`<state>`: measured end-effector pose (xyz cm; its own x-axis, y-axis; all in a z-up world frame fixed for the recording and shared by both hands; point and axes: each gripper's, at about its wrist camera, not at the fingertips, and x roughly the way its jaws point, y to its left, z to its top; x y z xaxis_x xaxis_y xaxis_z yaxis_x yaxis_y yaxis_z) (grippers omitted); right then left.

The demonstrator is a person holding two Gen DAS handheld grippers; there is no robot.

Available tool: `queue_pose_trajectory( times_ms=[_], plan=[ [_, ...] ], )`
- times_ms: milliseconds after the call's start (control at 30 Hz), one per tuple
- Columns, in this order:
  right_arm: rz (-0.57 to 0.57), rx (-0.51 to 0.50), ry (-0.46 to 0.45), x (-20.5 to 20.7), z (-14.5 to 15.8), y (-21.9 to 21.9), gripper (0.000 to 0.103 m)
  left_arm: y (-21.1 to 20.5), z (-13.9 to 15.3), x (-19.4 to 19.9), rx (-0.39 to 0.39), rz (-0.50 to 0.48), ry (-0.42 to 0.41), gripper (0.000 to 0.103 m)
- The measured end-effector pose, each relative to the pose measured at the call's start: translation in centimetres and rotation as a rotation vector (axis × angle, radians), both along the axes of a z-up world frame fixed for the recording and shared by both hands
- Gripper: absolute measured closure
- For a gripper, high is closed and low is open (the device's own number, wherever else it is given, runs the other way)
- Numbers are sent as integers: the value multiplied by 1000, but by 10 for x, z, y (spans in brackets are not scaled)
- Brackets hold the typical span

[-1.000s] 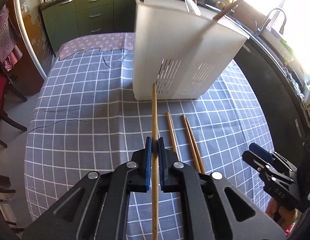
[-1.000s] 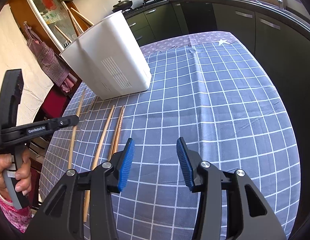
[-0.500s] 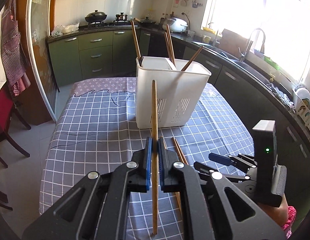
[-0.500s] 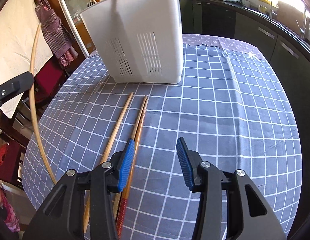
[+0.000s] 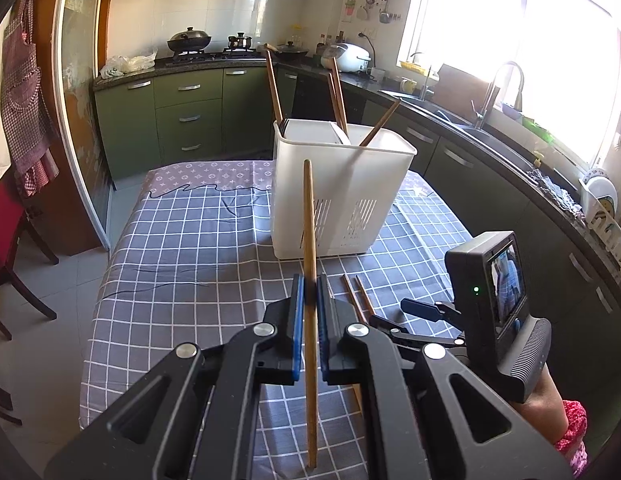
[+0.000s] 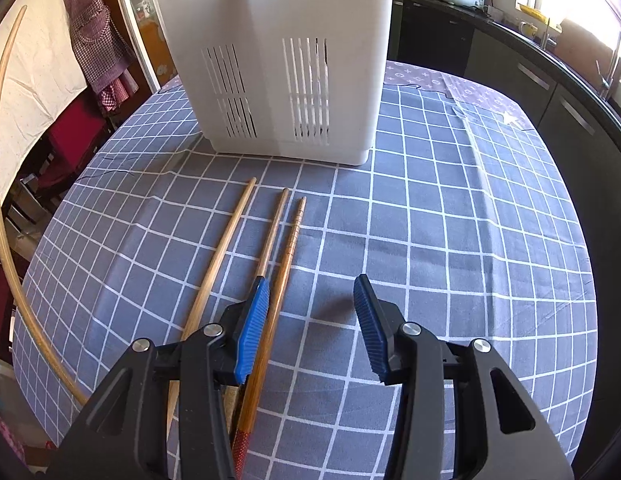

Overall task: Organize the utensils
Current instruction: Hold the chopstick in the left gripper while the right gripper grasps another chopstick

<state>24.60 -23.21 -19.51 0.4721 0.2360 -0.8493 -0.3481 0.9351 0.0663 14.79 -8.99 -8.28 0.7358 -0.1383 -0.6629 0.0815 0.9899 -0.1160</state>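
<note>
Left gripper (image 5: 309,292) is clamping one chopstick (image 5: 309,240), now lifted clear of the checked cloth and aiming toward the white holder (image 5: 338,184). Right gripper (image 6: 310,312), jaws apart and empty, is sliding in over three loose chopsticks (image 6: 270,240); next pickup looks close.

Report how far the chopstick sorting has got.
Done: four chopsticks already stand in the white holder. In hand: the left gripper is shut on one chopstick, lifted off the table. Left: three chopsticks lie on the checked cloth in front of the holder; the right gripper is open above them, holding nothing.
</note>
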Motion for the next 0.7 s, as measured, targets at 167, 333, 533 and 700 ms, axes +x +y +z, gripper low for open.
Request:
queue_pose_trajectory(
  times_ms=[167, 333, 533, 700],
  plan=[
    [24, -16, 2, 0, -1, 8, 59, 2, 0, -2, -3, -1, 1, 97],
    [29, -21, -1, 8, -1, 18, 61, 4, 1, -3, -4, 0, -1, 97],
    [1, -4, 6, 14, 0, 13, 94, 5, 1, -3, 1, 1, 2, 96],
    [9, 27, 14, 13, 2, 9, 96, 3, 1, -4, 3, -2, 8, 96]
  ],
)
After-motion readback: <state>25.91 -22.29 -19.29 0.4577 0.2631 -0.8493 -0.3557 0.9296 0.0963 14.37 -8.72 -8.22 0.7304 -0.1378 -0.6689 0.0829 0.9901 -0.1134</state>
